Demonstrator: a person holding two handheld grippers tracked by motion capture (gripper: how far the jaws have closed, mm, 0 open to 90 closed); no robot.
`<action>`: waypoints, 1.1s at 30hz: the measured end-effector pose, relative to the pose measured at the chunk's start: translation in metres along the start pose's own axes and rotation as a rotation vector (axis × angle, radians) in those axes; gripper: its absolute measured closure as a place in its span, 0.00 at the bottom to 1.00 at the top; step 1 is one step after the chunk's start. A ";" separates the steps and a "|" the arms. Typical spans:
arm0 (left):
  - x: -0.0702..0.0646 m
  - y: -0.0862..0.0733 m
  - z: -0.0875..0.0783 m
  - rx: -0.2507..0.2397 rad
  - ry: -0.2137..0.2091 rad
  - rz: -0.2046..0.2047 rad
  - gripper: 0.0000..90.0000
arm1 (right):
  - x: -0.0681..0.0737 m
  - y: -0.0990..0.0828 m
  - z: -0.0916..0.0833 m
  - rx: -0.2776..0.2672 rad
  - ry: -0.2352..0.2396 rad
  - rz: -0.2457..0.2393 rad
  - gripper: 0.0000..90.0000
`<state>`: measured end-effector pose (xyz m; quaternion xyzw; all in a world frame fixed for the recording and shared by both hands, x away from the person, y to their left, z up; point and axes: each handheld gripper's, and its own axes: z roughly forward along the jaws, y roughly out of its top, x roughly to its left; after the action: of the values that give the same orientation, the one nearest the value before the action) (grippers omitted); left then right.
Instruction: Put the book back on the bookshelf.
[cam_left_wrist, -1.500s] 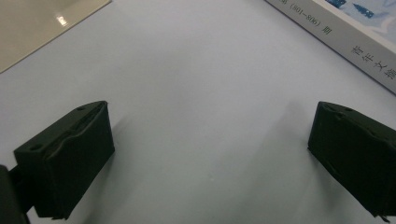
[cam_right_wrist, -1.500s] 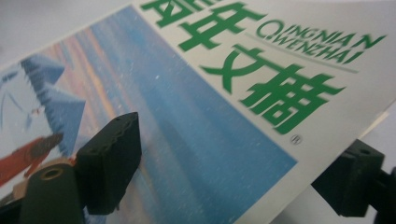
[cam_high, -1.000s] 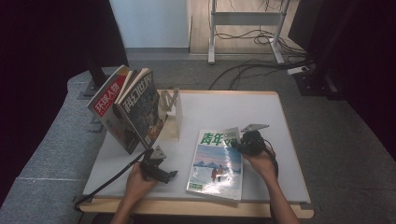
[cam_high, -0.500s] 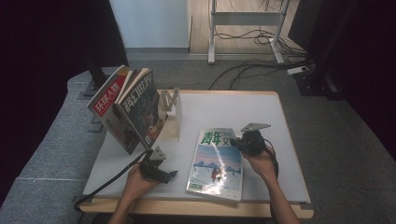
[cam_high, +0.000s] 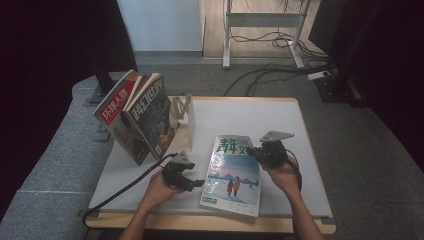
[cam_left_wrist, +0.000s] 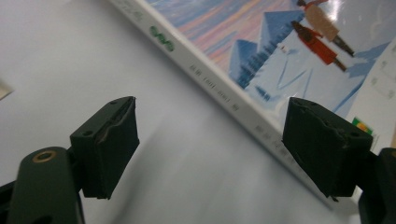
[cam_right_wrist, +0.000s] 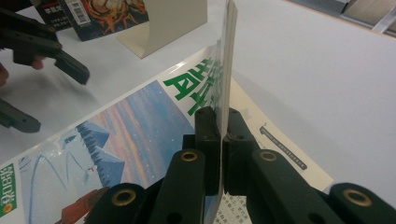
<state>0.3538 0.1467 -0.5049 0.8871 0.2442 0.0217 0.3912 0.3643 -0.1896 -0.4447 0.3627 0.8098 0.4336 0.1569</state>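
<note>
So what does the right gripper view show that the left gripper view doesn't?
The right gripper view has the right gripper shut on the magazine's lifted edge, an inner page exposed beneath, a cream bookend, a standing magazine with a barcode, and the left gripper farther off. The left gripper view has its own jaws apart, nothing between them, beside the magazine's spine edge, plus two small figures in red and tan on the cover. Both show the snowy blue cover and the white table.
</note>
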 end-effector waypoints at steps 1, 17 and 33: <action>0.000 0.000 0.000 0.000 0.000 0.000 0.20 | 0.000 0.000 0.000 0.000 0.000 0.000 0.95; 0.002 0.007 0.026 -0.007 -0.171 -0.024 0.29 | 0.007 0.002 -0.017 -0.022 -0.006 -0.049 0.95; -0.001 0.013 0.034 0.075 -0.239 -0.043 0.38 | 0.009 0.002 -0.018 -0.028 -0.005 -0.075 0.95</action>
<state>0.3665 0.1158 -0.5197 0.8919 0.2154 -0.1019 0.3843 0.3487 -0.1926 -0.4325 0.3308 0.8164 0.4377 0.1802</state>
